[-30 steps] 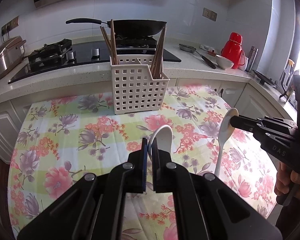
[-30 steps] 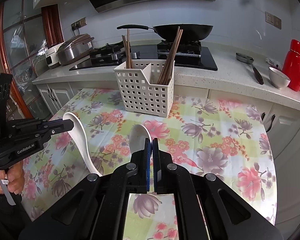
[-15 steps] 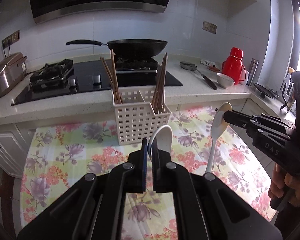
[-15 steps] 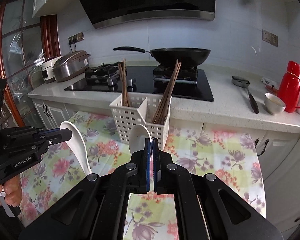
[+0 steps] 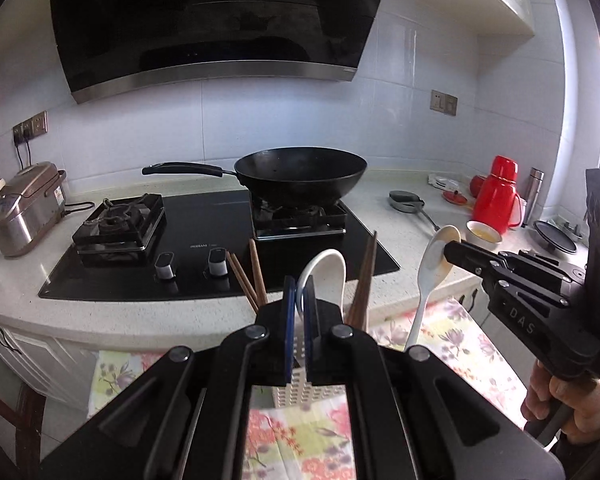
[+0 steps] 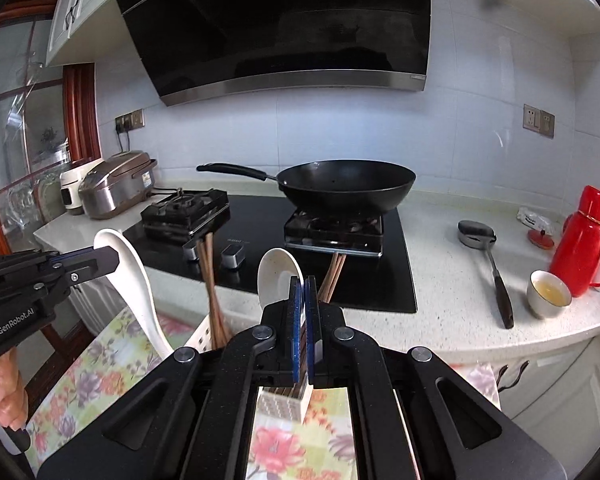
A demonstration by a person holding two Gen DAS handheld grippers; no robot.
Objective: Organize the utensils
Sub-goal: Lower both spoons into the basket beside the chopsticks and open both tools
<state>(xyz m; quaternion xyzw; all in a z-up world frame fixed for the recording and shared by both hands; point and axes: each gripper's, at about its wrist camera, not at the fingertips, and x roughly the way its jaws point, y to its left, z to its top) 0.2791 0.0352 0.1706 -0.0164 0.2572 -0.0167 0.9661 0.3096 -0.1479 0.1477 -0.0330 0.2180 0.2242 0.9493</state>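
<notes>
My left gripper [image 5: 299, 286] is shut on a white ceramic spoon [image 5: 327, 276], bowl end up. It also shows in the right wrist view [image 6: 112, 258] with its spoon [image 6: 134, 292] hanging down. My right gripper [image 6: 304, 286] is shut on a second white spoon [image 6: 276, 280]; it shows in the left wrist view [image 5: 450, 250] with that spoon [image 5: 428, 280]. The white slotted utensil basket [image 5: 298, 380] sits just below both grippers, mostly hidden, with brown chopsticks [image 5: 246, 280] standing in it. The basket [image 6: 288, 400] and chopsticks [image 6: 212, 292] also show in the right wrist view.
The basket stands on a floral tablecloth [image 5: 284, 436] in front of a white counter [image 6: 452, 304]. Behind are a black hob with a wok [image 5: 300, 178], a rice cooker [image 5: 24, 208], a red thermos [image 6: 580, 248], a small bowl [image 6: 548, 294] and a ladle [image 6: 488, 264].
Both grippers have risen and moved forward over the basket, each still holding its spoon. The basket has dropped from mid-view to under the fingers.
</notes>
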